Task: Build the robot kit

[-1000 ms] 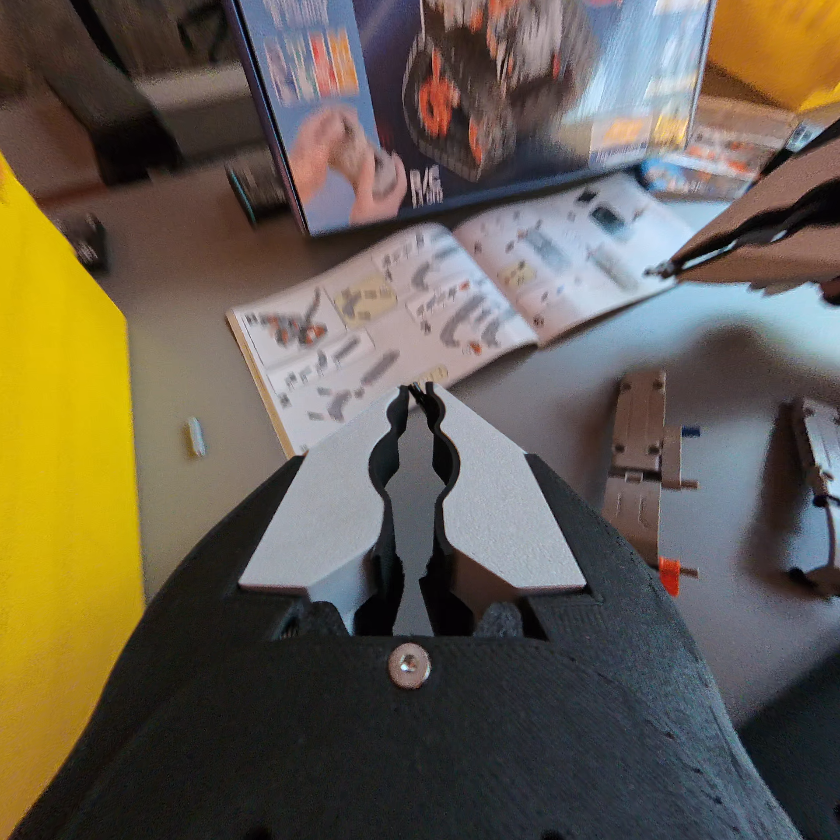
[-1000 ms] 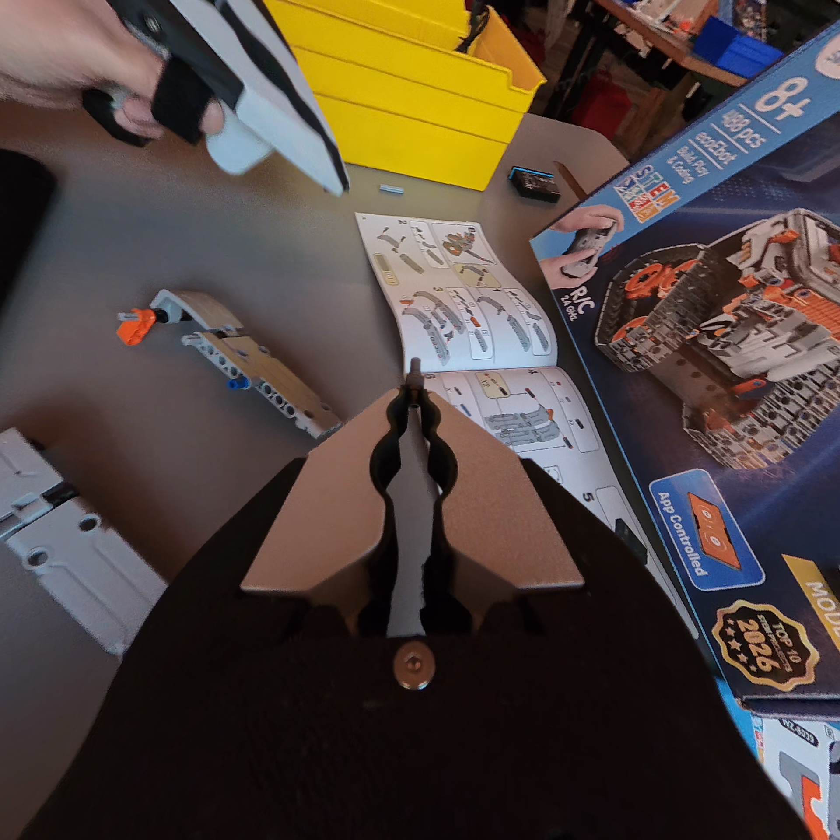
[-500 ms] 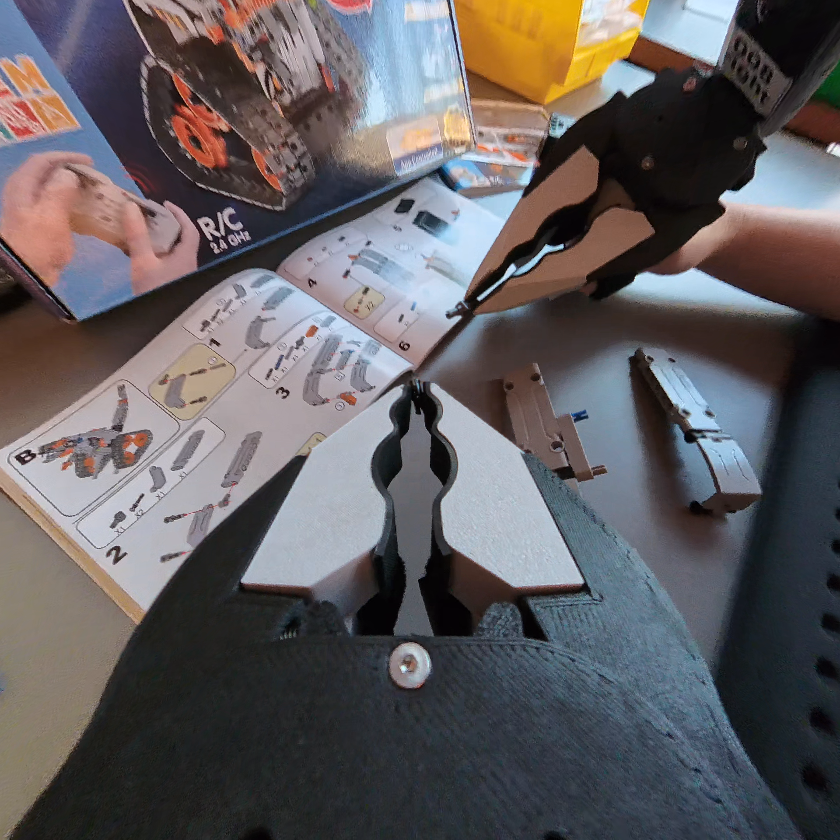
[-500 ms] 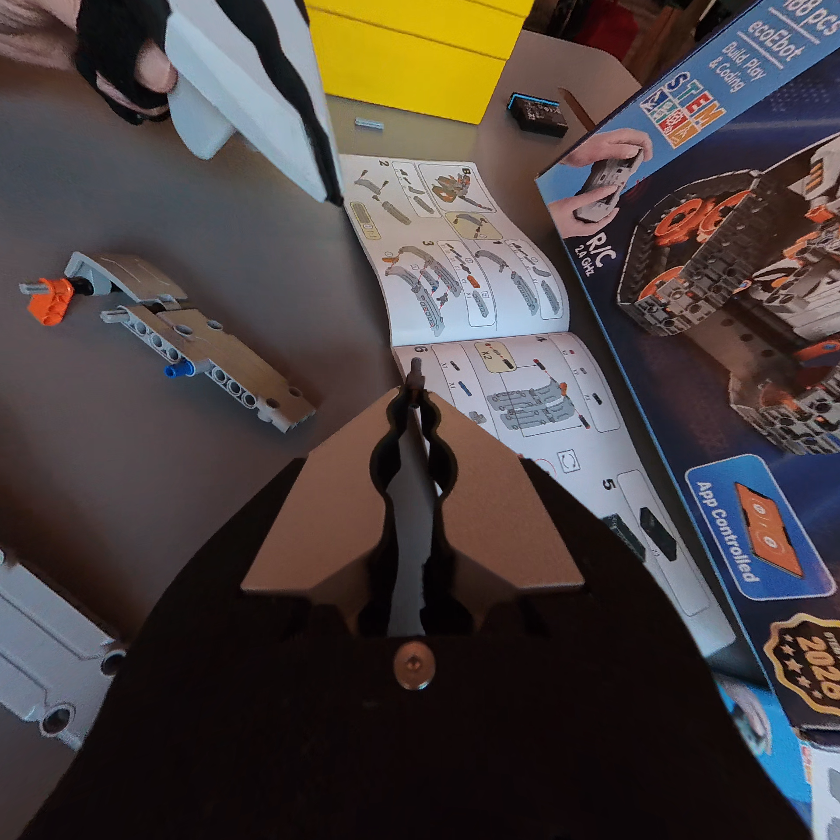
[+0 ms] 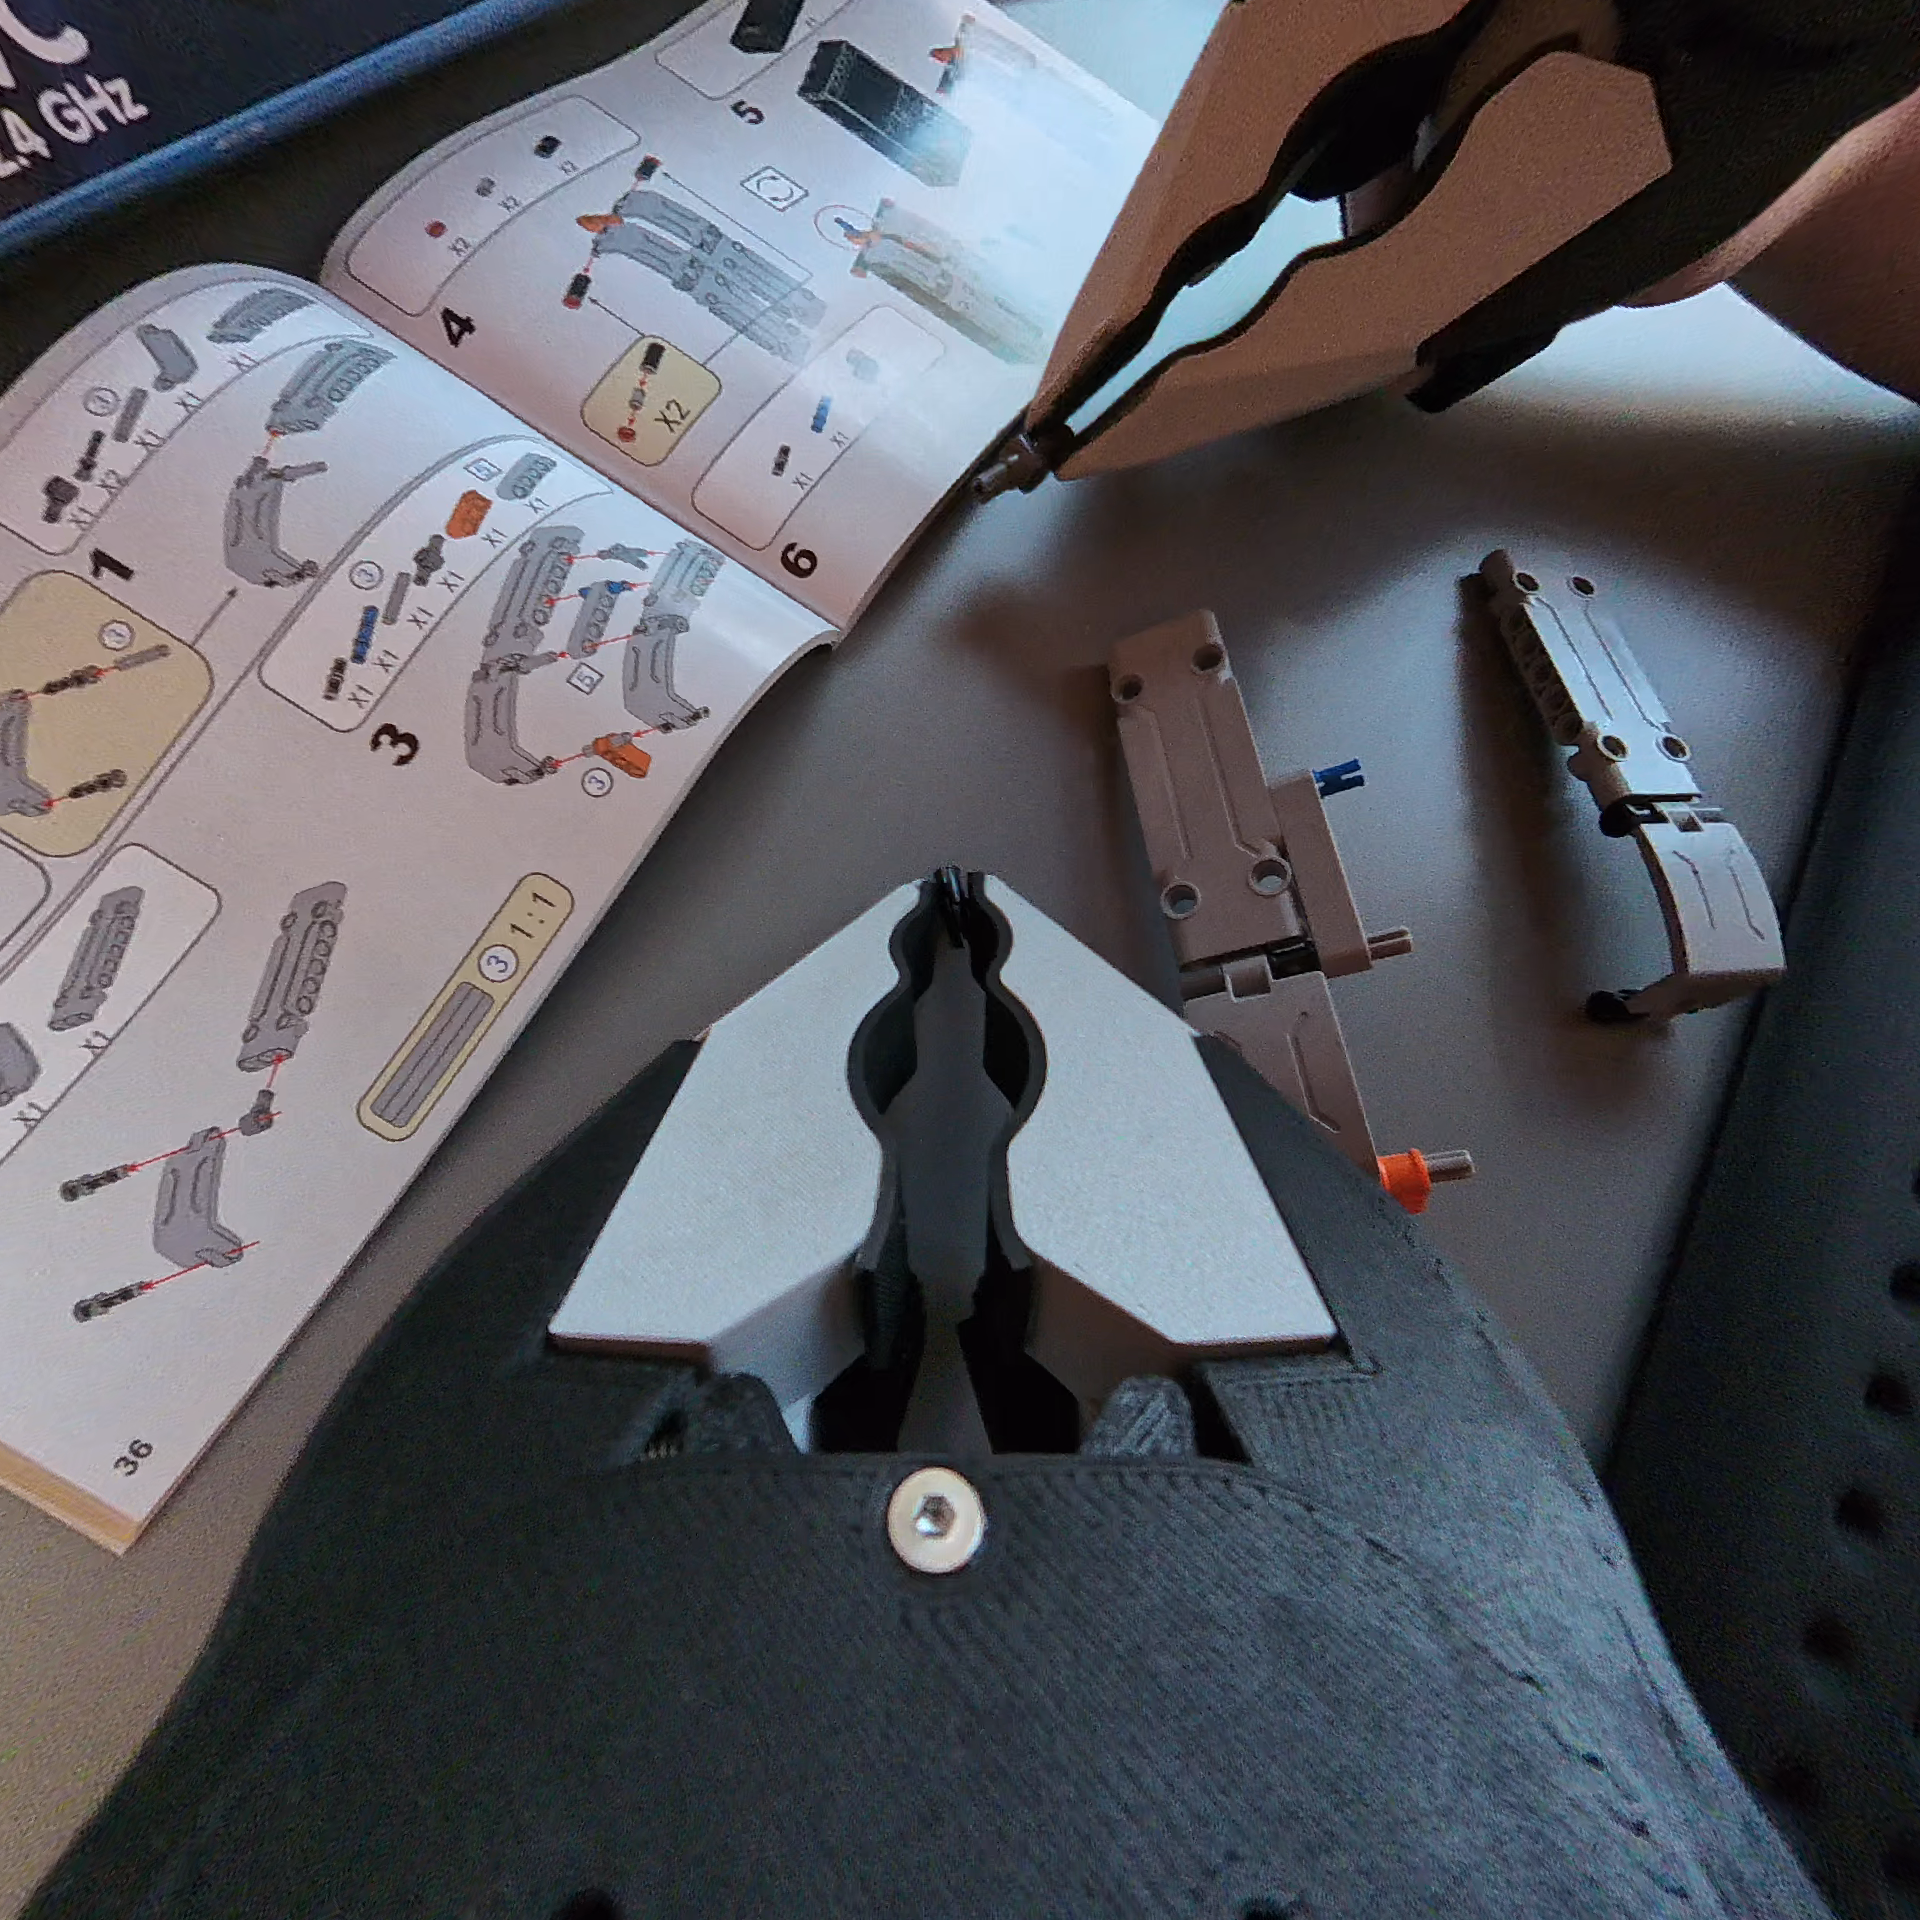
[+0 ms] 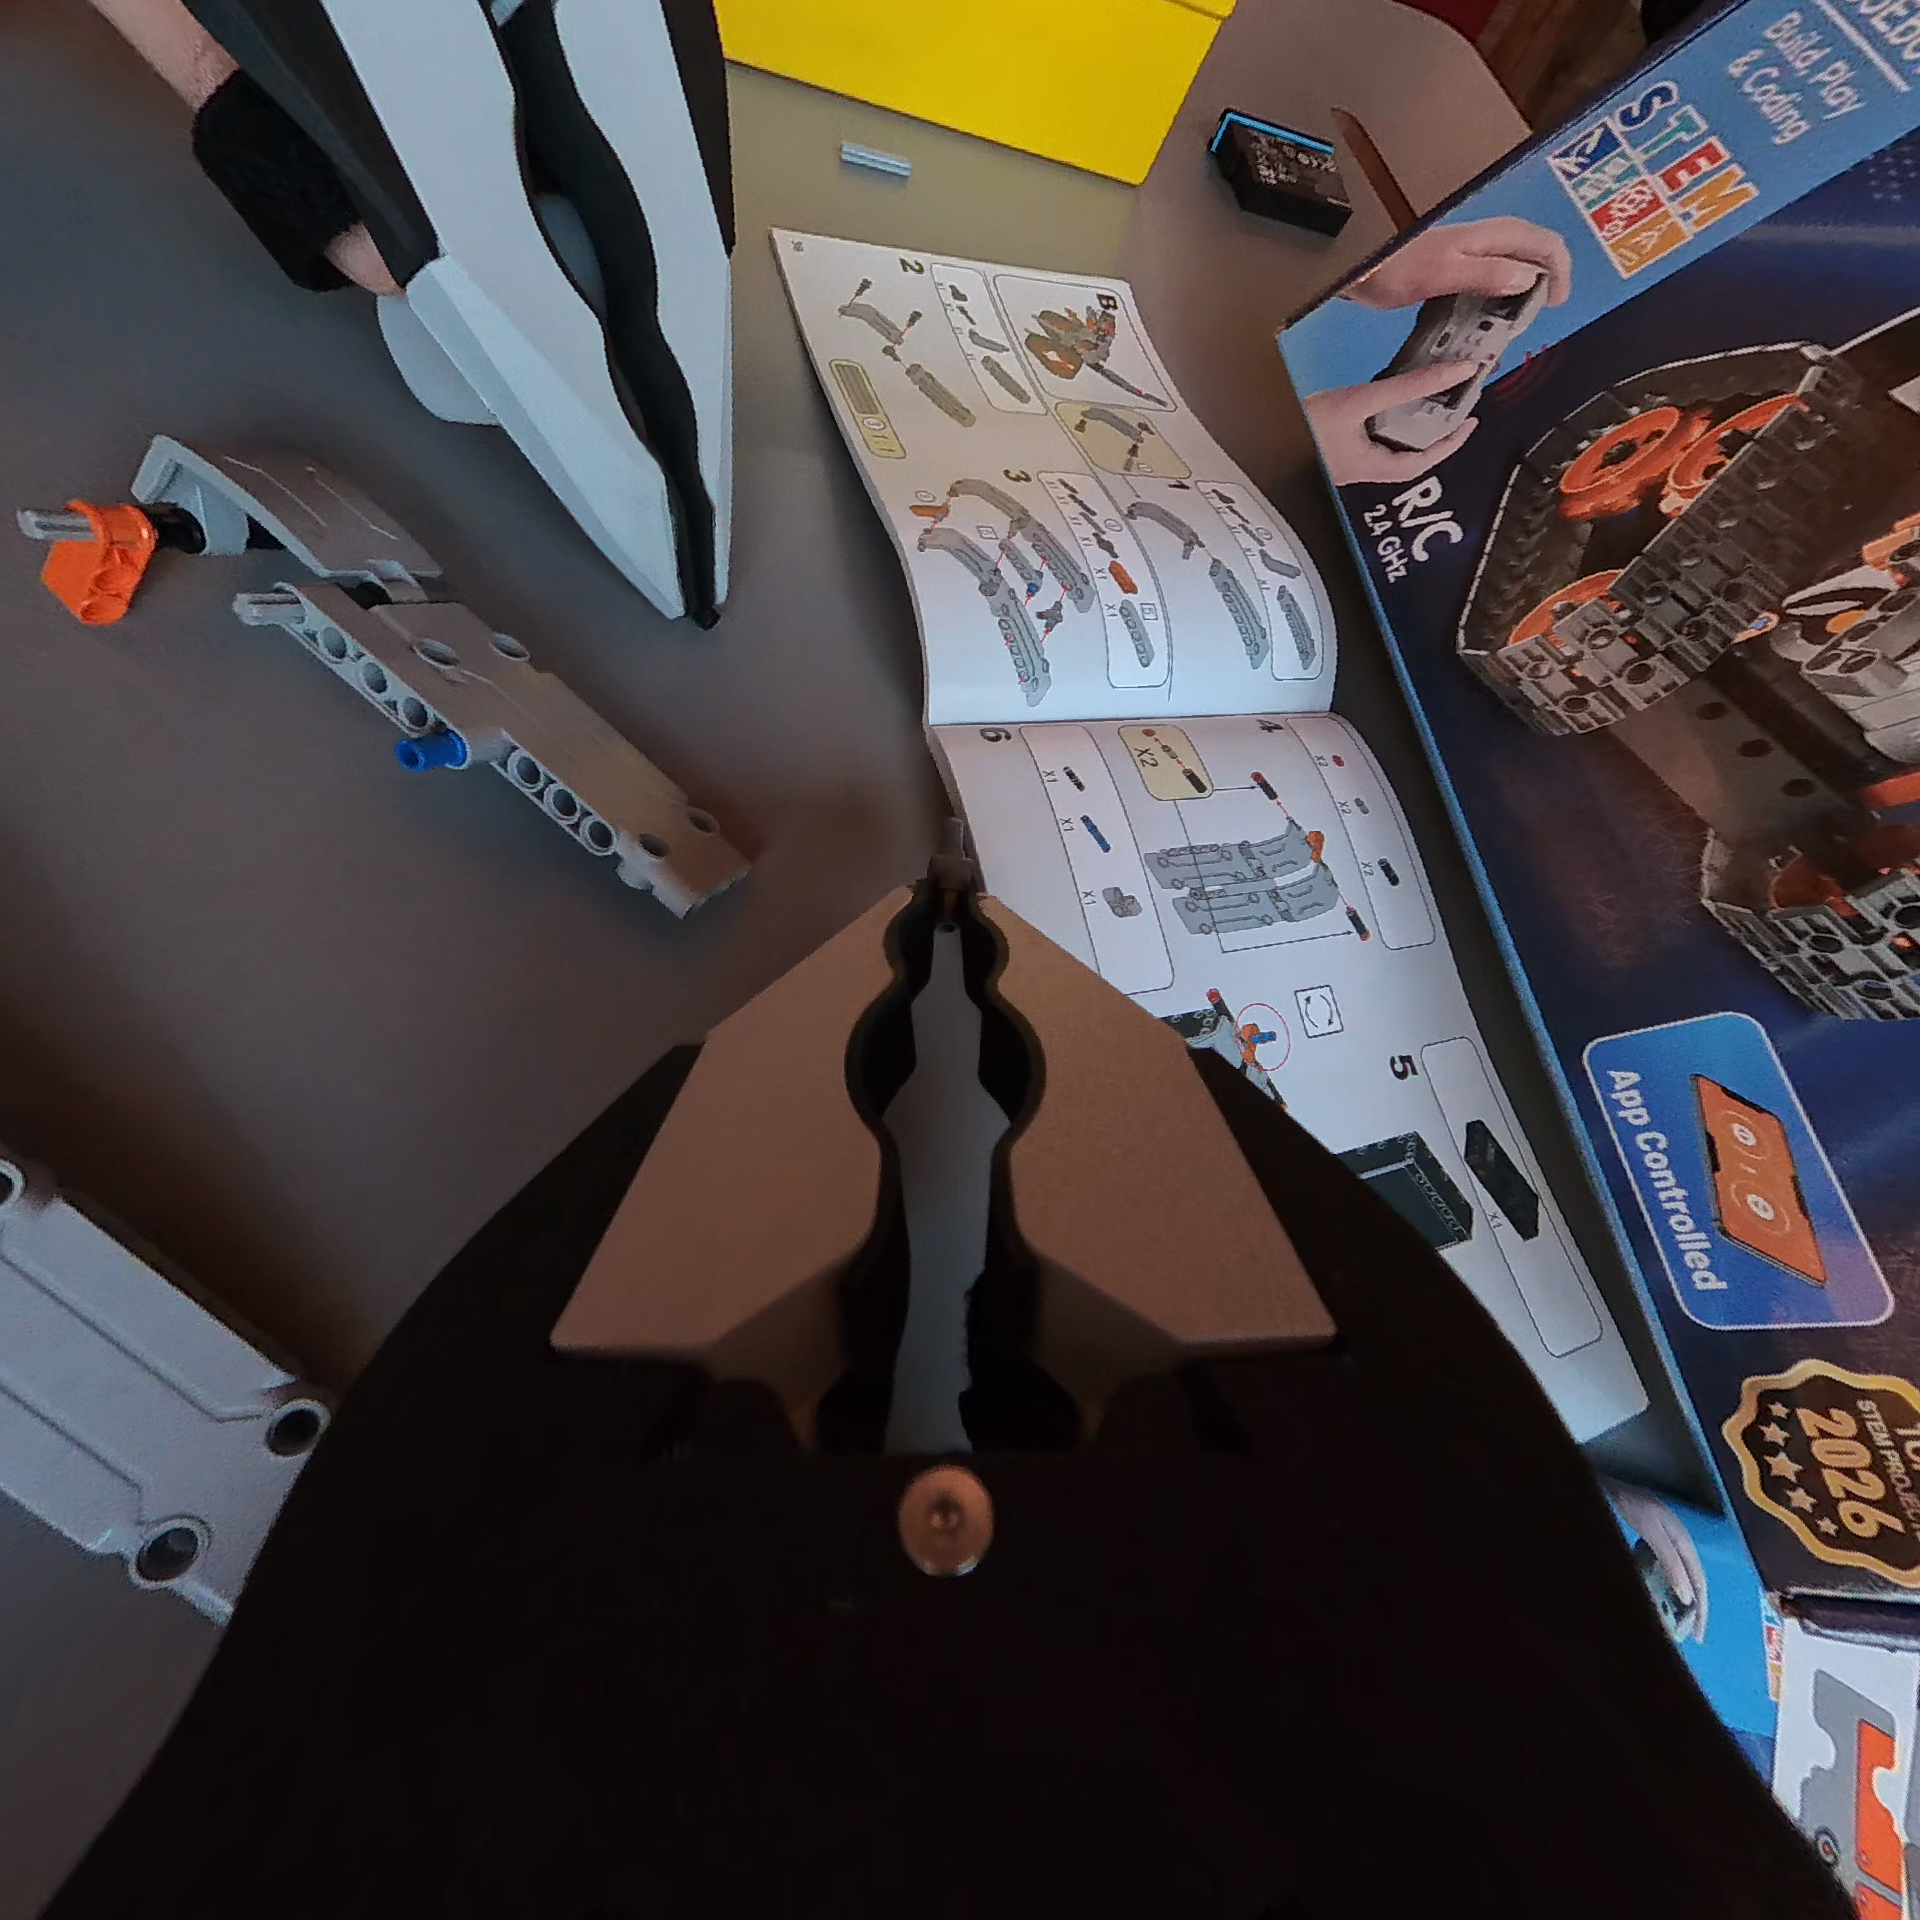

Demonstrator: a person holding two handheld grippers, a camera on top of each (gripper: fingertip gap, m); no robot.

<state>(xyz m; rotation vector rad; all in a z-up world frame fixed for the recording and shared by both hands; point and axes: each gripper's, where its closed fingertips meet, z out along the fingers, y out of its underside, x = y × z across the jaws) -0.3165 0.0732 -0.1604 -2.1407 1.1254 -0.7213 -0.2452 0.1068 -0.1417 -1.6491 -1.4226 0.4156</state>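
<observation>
My left gripper (image 5: 951, 896) has pale grey fingers and is shut on a small black pin at its tips. It hovers low over the table, just left of a grey brick assembly (image 5: 1236, 831) with a blue pin and an orange connector. It also shows in the right wrist view (image 6: 707, 613). My right gripper (image 6: 951, 883) has tan fingers and is shut on a small grey pin (image 6: 954, 840). It hangs over the near edge of an open instruction booklet (image 6: 1143, 623). It shows in the left wrist view (image 5: 1023, 462) too. A second grey assembly (image 5: 1631, 790) lies farther right.
A large blue toy box (image 6: 1662, 623) lies beyond the booklet (image 5: 416, 623). A yellow bin (image 6: 966, 73), a small black block (image 6: 1283, 171) and a short pale axle (image 6: 875, 161) sit at the far side. A dark perforated surface (image 5: 1818, 1351) borders the table on the right. To the short pale axle (image 6: 875, 161): left tips about 20 cm, right tips about 25 cm.
My left gripper swung right and dropped closer to the table, nearing the assemblies. My right gripper came lower over the booklet edge. Both stayed shut.
</observation>
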